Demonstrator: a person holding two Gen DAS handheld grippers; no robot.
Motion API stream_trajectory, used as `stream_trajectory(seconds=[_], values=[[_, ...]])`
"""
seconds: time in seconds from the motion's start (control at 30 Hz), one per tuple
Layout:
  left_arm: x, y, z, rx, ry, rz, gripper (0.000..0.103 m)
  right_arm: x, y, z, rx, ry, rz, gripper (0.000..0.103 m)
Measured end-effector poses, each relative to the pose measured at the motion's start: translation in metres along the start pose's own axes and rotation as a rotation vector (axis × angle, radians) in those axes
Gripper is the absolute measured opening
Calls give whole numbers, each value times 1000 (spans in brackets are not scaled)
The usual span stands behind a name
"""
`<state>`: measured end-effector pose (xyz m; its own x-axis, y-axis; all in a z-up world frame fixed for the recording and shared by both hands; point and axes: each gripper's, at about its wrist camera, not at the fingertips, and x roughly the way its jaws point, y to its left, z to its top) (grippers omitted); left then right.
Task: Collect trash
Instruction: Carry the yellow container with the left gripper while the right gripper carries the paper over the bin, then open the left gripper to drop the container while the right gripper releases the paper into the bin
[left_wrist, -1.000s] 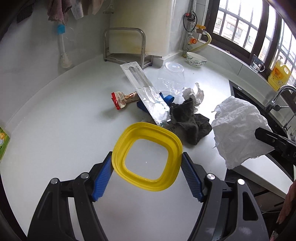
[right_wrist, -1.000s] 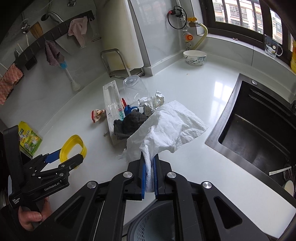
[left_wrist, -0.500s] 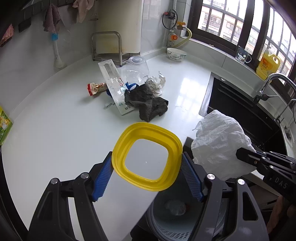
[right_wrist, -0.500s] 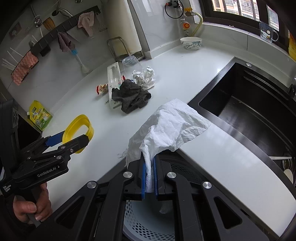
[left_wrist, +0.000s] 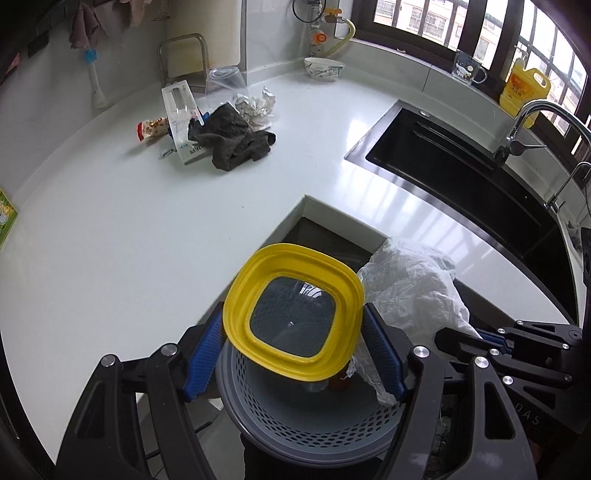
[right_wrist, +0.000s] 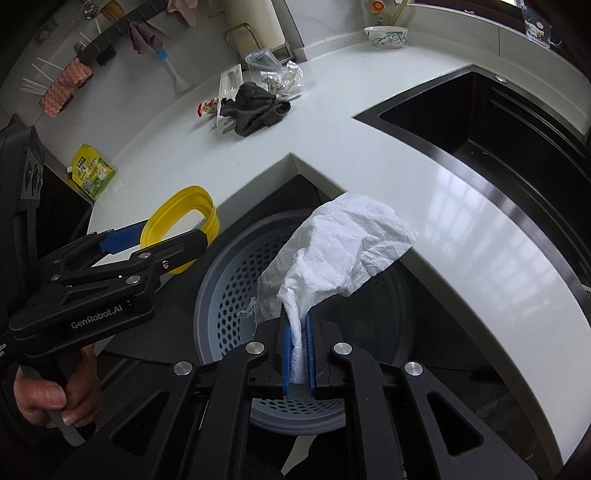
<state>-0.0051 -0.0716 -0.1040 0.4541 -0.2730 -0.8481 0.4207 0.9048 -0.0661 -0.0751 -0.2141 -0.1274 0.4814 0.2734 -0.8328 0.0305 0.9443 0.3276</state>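
My left gripper (left_wrist: 295, 350) is shut on a yellow-rimmed lid (left_wrist: 295, 314) with a clear centre, its blue pads pressing on two opposite edges. The lid hangs over a grey perforated bin (left_wrist: 314, 424) that stands below the counter's corner notch. My right gripper (right_wrist: 298, 354) is shut on a crumpled white paper (right_wrist: 343, 243), which hangs over the same bin (right_wrist: 229, 280). In the left wrist view the paper (left_wrist: 413, 295) is just right of the lid. In the right wrist view the lid (right_wrist: 212, 218) is at the left, above the bin's edge.
A trash pile lies far back on the white counter (left_wrist: 129, 221): a dark cloth (left_wrist: 232, 144), crumpled foil (left_wrist: 255, 105), a snack wrapper (left_wrist: 151, 129), a clear blister pack (left_wrist: 181, 110) and a plastic cup (left_wrist: 225, 79). A black sink (left_wrist: 461, 177) is at the right.
Both grippers drew back from the trash pile and sank to the counter's corner. The bin came into view and now lies under the lid and the paper. Both grips are unchanged.
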Motion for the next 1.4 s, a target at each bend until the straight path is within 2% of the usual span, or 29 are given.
stream_trajectory(seconds=[0.2,0.53,0.77,1.03,1.07,1.13,1.17,1.2,1.33,1.4], values=[[16,-11,-18,-10,44,12,70,13,-10,-18,-8,62,14,7],[39,-10,-36,-29,97,35,70,38,-16,-35,-13,140,37,7],[47,-10,-42,-28,112,33,70,54,-23,-36,5,168,51,7],[50,-8,-47,-37,123,39,72,52,-33,-37,25,157,59,7],[50,-8,-48,-41,127,39,73,52,-34,-37,23,157,57,10],[50,-5,-48,-55,133,38,73,51,-34,-37,22,154,59,26],[49,-4,-48,-62,134,41,73,48,-34,-37,21,145,61,38],[49,-3,-48,-65,135,47,74,46,-34,-38,18,131,59,43],[46,2,-49,-81,138,68,74,42,-35,-37,15,122,47,45],[44,3,-50,-85,138,78,79,41,-36,-37,20,122,47,45]])
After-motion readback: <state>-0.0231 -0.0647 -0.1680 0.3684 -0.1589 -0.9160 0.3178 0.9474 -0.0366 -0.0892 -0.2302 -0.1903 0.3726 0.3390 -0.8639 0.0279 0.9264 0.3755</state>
